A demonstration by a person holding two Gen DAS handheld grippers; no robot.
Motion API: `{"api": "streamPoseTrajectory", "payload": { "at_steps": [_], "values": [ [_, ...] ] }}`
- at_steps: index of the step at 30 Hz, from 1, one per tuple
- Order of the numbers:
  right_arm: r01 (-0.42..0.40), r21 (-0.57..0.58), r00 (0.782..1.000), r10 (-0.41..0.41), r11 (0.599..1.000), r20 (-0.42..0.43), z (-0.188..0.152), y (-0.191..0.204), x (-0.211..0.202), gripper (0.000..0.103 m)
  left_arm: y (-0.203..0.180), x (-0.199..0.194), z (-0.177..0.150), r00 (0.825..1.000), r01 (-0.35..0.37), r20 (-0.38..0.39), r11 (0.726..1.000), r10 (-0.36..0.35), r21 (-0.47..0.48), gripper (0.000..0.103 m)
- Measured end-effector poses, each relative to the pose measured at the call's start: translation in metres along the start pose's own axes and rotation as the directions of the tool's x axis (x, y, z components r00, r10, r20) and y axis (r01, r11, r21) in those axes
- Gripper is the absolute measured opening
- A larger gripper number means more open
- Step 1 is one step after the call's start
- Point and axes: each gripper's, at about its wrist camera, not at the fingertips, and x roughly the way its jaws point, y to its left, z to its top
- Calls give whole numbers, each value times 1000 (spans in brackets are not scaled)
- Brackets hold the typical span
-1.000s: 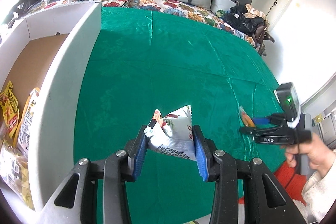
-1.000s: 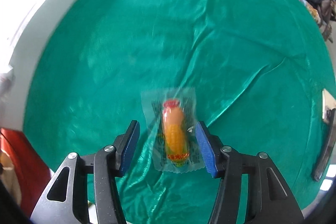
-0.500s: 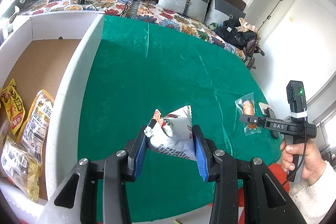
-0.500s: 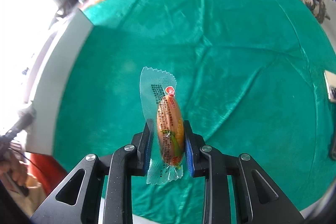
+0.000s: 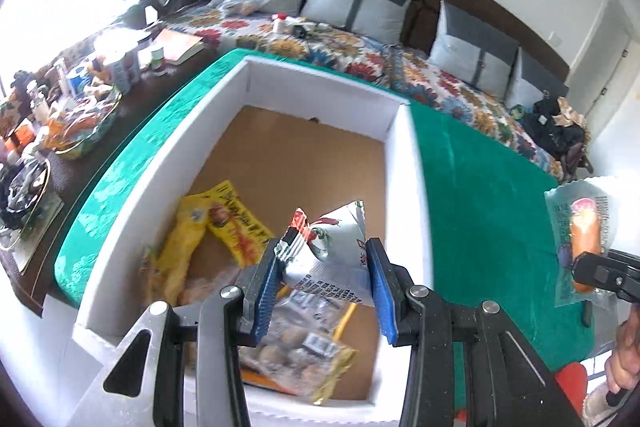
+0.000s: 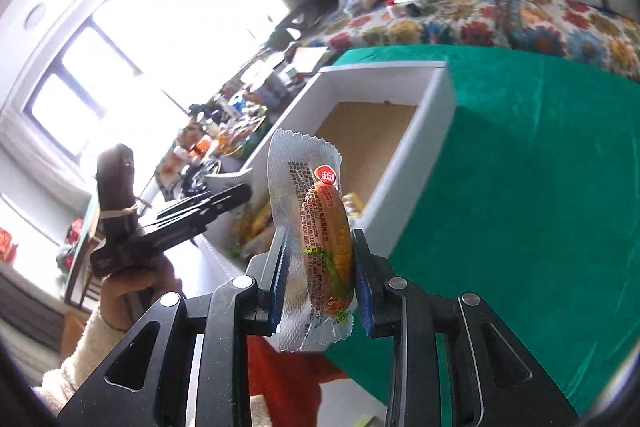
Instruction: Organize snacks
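1. At the left of the green-covered surface, against its left edge, a white box with a brown cardboard floor is seen. Yellow snack bags and a clear bag of round pieces lie at its near end; the far end of the floor is bare.
2. The left hand-held gripper is shown above the near end of the box, pointing steeply down into it. A white pillow-shaped snack packet is clamped between its blue pads at a narrow opening. Dense small print is visible on the packet but cannot be read.
3. The box opening lies directly below this packet, so a release is judged to be all that the drop needs. The left hand is the nearer one to the box.
4. Further right, the right hand-held gripper is held up over the green cloth, beside the box's right wall. Its jaws have just been closing, and a clear-wrapped corn sausage is pinched between them.
5. The sausage's long axis runs upright, along the fingers. The box lies ahead and to the left of it, so a carry over the right wall is judged necessary.
6. A red round seal and fine print are carried on the wrapper; neither can be read. No brand is legible.
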Motion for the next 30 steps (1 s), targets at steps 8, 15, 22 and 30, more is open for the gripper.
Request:
{"api": "streamPoseTrajectory", "payload": {
  "at_steps": [8, 15, 22, 30],
  "values": [
    [65, -116, 984, -83, 991, -159, -15, 35, 95, 32, 35, 34, -37, 993, -79, -91, 997, 76, -21, 42],
    [140, -128, 952, -169, 982, -255, -24, 21, 124, 39, 30, 33, -48, 984, -169, -56, 985, 170, 17, 76],
    [188, -213, 969, -216, 959, -118, 4, 54, 72, 81, 21, -11, -40, 963, -255, 85, 966, 257, -28, 103],
    [342, -267, 937, -347, 901, 29, 13, 66, 48, 93, 5, -45, -35, 915, -379, 135, 925, 381, -39, 103]
  ]
}}
